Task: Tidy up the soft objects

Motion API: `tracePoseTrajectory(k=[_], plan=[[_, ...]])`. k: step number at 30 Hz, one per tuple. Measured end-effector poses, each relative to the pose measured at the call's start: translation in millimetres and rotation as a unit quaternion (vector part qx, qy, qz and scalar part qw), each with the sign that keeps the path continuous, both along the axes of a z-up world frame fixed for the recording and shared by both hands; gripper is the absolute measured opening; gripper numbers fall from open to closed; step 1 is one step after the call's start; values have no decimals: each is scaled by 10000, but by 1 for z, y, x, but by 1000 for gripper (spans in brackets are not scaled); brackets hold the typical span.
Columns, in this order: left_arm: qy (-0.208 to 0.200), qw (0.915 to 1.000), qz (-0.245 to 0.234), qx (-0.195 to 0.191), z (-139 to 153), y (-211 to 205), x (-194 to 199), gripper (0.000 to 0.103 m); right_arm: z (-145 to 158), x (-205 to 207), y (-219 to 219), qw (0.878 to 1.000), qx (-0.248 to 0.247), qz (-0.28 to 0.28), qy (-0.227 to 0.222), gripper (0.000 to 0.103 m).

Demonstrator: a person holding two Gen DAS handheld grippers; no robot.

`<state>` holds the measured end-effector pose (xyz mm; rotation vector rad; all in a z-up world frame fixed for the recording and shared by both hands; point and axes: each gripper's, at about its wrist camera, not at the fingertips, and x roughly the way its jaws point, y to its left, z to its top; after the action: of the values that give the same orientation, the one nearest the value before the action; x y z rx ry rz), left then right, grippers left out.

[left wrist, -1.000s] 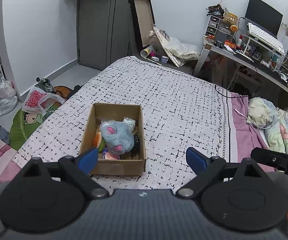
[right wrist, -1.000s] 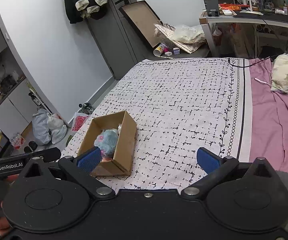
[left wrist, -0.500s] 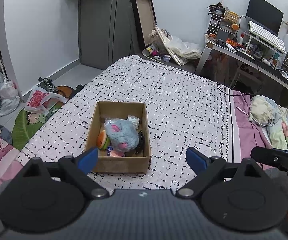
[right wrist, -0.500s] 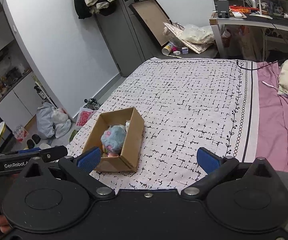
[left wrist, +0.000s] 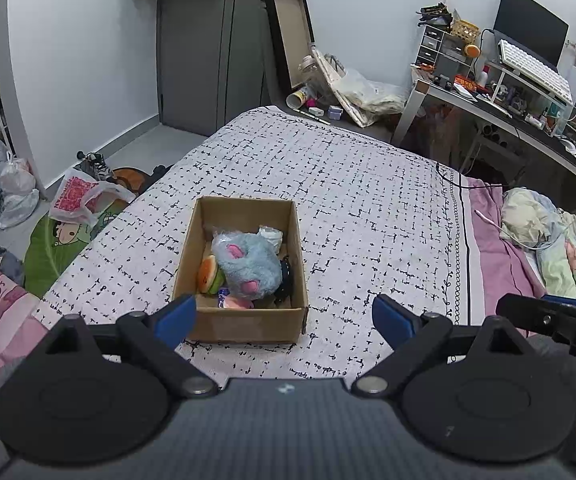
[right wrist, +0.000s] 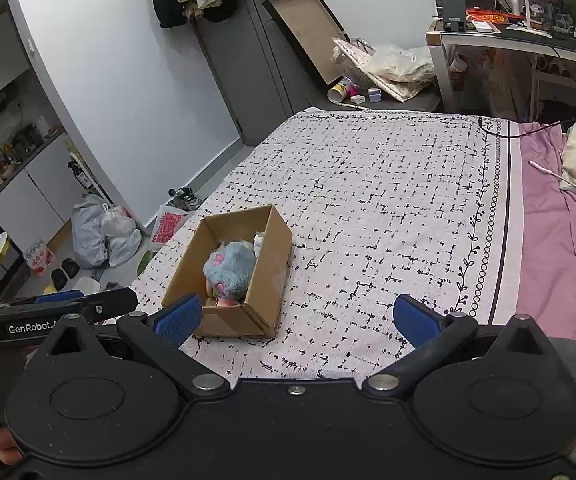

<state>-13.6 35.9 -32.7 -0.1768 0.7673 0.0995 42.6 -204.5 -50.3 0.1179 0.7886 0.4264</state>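
Since a second ago the cardboard box (left wrist: 244, 264) sits nearer and more centred in the left view. The bed (left wrist: 368, 200) carries a black-and-white patterned cover, with a cluttered worktop (left wrist: 508, 108) at 2 o'clock. Both the left claw (left wrist: 284, 316) and right claw (right wrist: 298, 320) gape wide, holding nothing. The fluffy blue plush (left wrist: 248, 264) fills the box, an orange toy (left wrist: 208, 280) tucked at its 9 o'clock.
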Motion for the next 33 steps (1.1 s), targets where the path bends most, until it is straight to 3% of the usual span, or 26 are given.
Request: tracePoseTrajectory(k=[33], plan=[[66, 9999, -28, 131, -4, 3, -2, 94, -1, 0, 1, 10000, -74, -23, 3, 103]])
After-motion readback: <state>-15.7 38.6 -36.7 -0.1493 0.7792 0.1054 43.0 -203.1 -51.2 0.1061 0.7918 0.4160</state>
